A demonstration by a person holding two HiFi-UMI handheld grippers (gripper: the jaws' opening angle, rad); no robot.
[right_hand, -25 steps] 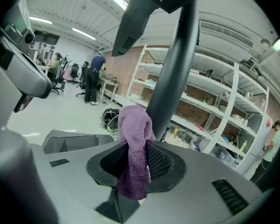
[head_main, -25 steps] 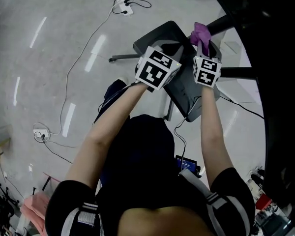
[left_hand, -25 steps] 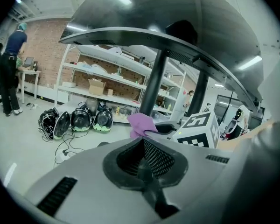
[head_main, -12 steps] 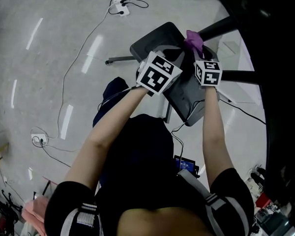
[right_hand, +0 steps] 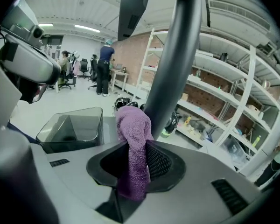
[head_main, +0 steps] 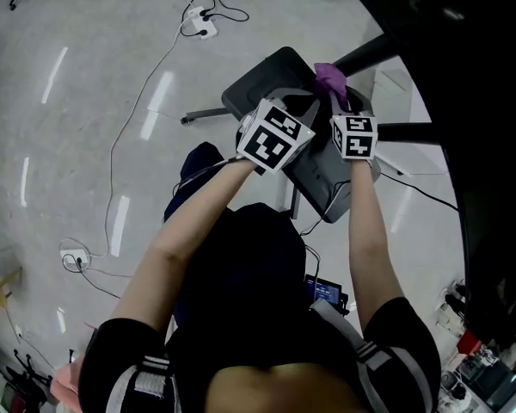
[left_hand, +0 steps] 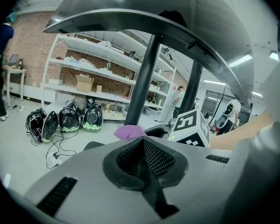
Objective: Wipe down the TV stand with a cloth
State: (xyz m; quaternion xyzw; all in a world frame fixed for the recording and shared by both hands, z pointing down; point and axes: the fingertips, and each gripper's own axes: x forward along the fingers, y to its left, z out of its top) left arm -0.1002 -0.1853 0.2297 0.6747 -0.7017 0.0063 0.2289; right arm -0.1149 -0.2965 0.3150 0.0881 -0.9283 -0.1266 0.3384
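Purple cloth (right_hand: 130,125) in one gripper, low over the grey TV stand (head_main: 262,80).

Far left: a white power strip (head_main: 198,26) and thin cords on the floor. Next, the left gripper (left_hand: 143,148) over the left side of the stand's flat base, jaws pressed together, holding nothing. Then the right gripper (right_hand: 135,158) beside it, near the right edge of the base, jaws closed tight on the cloth, the fluffy top poking up past the tips. Cloth up by the far right corner of the base, right against the black pole (right_hand: 170,55), likely touching it, though hard to be sure from here. Behind the pole, long white shelves (right_hand: 224,97) full of small things.
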